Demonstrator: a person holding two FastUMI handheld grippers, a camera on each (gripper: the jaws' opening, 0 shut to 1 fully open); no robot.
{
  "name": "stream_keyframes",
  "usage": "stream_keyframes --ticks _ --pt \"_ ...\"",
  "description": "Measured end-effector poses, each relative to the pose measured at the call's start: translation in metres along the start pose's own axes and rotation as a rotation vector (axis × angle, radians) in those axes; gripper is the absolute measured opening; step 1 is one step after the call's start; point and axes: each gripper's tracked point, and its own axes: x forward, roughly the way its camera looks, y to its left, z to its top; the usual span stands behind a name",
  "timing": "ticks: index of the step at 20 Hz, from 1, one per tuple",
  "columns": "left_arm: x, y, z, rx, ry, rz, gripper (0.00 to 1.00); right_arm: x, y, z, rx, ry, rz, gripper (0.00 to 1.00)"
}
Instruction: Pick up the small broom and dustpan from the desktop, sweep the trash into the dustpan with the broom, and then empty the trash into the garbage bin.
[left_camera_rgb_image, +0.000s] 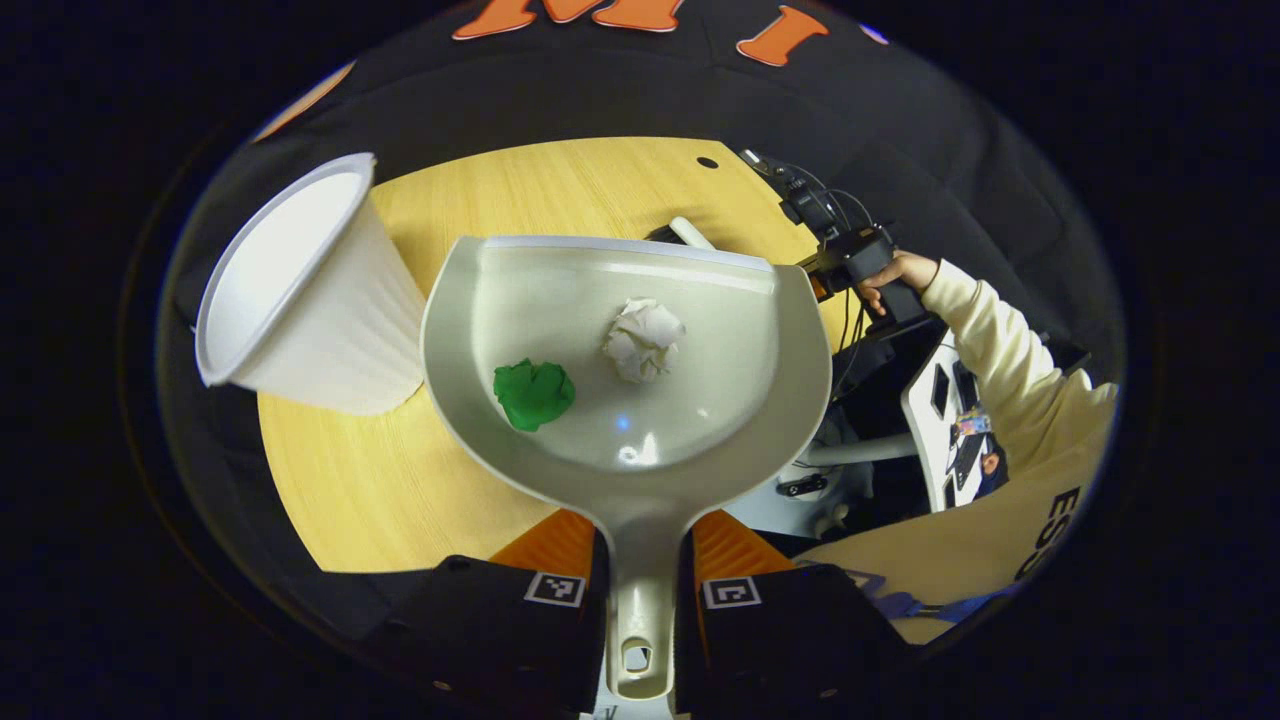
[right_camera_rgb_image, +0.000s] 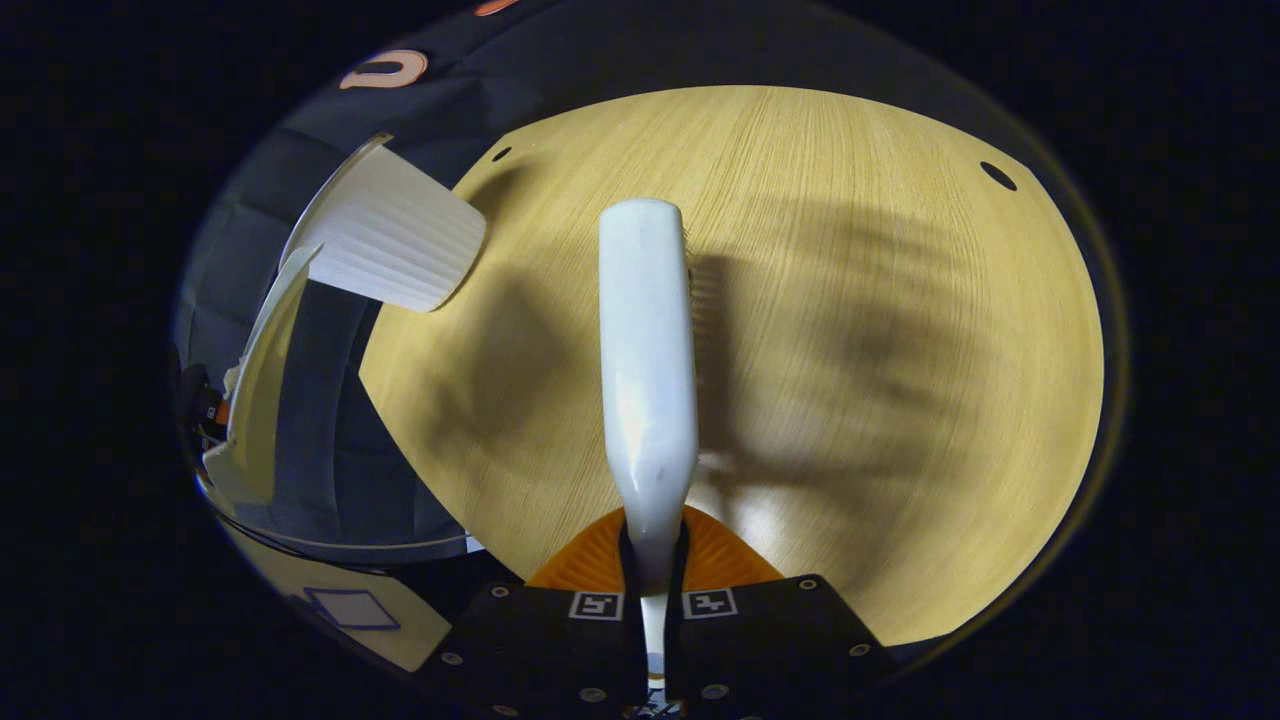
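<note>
Left gripper view, bottom centre: my left gripper, its two fingers closed from either side on the handle of the dustpan, which extends up the frame from between them. Right of centre in the same view: my other hand gripping the far gripper, the sleeved forearm running down toward the lower right edge. Right gripper view, bottom centre: my right gripper, fingers pressed on the narrow handle of the broom, which points straight up the middle of the frame.
</note>
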Motion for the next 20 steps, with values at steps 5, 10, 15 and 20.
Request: stream_keyframes --ticks 5,10,15,20 --pt "-0.073 0.030 -0.007 -0.075 -0.045 0.107 0.29 0.001 0.002 -0.003 -0.053 0.022 0.019 0.07" --pt "-0.143 0.070 0.010 -0.158 -0.154 0.190 0.29 -0.001 0.002 -0.003 -0.063 0.027 0.034 0.07" --pt "-0.185 0.166 0.050 -0.189 -0.189 0.379 0.29 -0.001 0.004 -0.003 -0.059 0.024 0.045 0.07" --pt "-0.182 0.241 0.069 -0.212 -0.113 0.489 0.28 0.002 0.008 -0.003 -0.018 0.020 0.055 0.07"
